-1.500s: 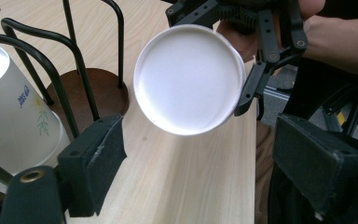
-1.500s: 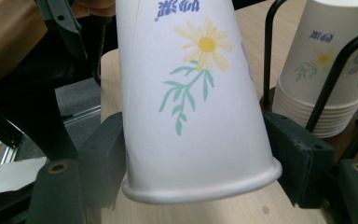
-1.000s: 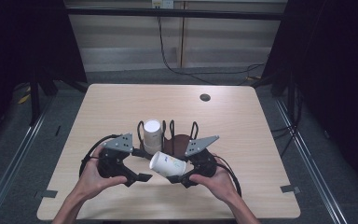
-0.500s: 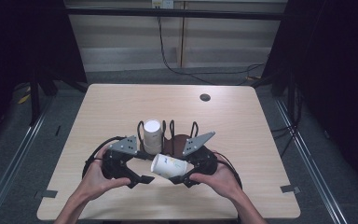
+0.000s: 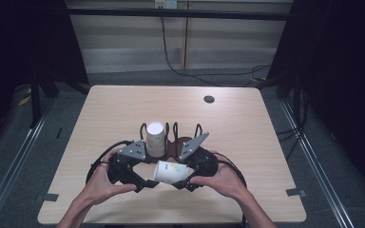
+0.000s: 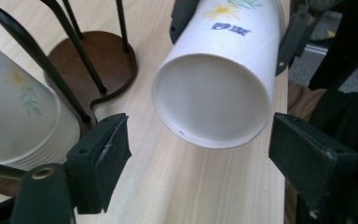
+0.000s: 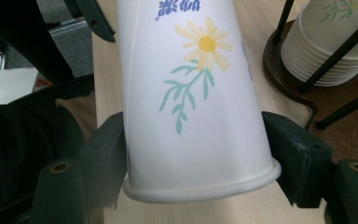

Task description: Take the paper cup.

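Observation:
A white paper cup [image 5: 170, 171] with a yellow flower print lies level above the table's near edge. My right gripper [image 5: 183, 178] is shut on the cup near its rim [image 7: 191, 93]; the pads [image 7: 105, 149] press on both sides. My left gripper [image 5: 146, 182] faces the cup's base [image 6: 214, 98]. It is open, and its jaws have drawn in a little with the base between them, untouched. A stack of like cups [image 5: 155, 137] stands in a black wire holder [image 5: 183, 142] just behind.
The light wooden table [image 5: 247, 128] has a small dark round grommet [image 5: 209, 99] at the far right. In the left gripper view the holder's brown base [image 6: 93, 60] and the cup stack [image 6: 14, 116] sit close on the left. Dark floor and rails surround the table.
My left gripper has edged to the right, closer to the cup's base. The right gripper and the cup have stayed nearly still.

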Demonstrator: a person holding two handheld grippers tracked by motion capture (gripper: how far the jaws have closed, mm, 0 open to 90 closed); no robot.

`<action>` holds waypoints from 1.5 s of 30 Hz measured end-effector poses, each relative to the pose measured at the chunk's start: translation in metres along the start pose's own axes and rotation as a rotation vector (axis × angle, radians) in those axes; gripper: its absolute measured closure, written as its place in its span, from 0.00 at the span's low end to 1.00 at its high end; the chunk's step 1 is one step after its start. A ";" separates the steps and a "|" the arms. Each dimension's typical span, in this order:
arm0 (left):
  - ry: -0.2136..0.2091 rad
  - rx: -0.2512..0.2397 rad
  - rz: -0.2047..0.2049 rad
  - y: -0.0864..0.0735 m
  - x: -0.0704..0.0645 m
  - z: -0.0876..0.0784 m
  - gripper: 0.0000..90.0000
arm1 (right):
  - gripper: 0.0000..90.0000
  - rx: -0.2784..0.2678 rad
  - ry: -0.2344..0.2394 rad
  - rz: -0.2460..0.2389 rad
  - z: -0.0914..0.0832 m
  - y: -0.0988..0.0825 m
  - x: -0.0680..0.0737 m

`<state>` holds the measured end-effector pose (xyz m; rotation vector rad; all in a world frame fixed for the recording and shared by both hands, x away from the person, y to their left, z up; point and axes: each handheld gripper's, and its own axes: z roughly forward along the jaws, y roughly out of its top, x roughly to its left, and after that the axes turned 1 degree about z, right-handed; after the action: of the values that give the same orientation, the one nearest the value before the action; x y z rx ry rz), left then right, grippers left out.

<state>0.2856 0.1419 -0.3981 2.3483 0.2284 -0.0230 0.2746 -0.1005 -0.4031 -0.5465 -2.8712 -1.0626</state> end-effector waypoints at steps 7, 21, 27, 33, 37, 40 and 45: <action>-0.009 0.038 0.014 0.001 -0.002 0.007 0.24 | 0.31 0.050 0.005 -0.017 0.005 0.002 0.000; -0.036 0.111 0.047 0.001 -0.006 0.021 0.29 | 0.30 0.115 0.025 -0.029 0.014 0.002 0.003; -0.050 0.126 0.059 0.002 -0.007 0.024 0.31 | 0.31 0.140 0.039 -0.037 0.018 0.002 0.003; -0.057 0.128 0.064 0.003 -0.009 0.027 0.31 | 0.31 0.138 0.049 -0.050 0.021 0.005 0.005; -0.050 0.127 0.067 0.003 -0.010 0.028 0.31 | 0.31 0.148 0.052 -0.047 0.022 0.006 0.006; -0.054 0.123 0.073 0.003 -0.011 0.028 0.34 | 0.31 0.142 0.053 -0.047 0.023 0.006 0.005; -0.062 0.129 0.076 0.004 -0.011 0.030 0.35 | 0.31 0.140 0.056 -0.056 0.024 0.006 0.005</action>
<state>0.2766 0.1164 -0.4157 2.4792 0.1101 -0.0753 0.2742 -0.0797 -0.4170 -0.4246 -2.8985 -0.8600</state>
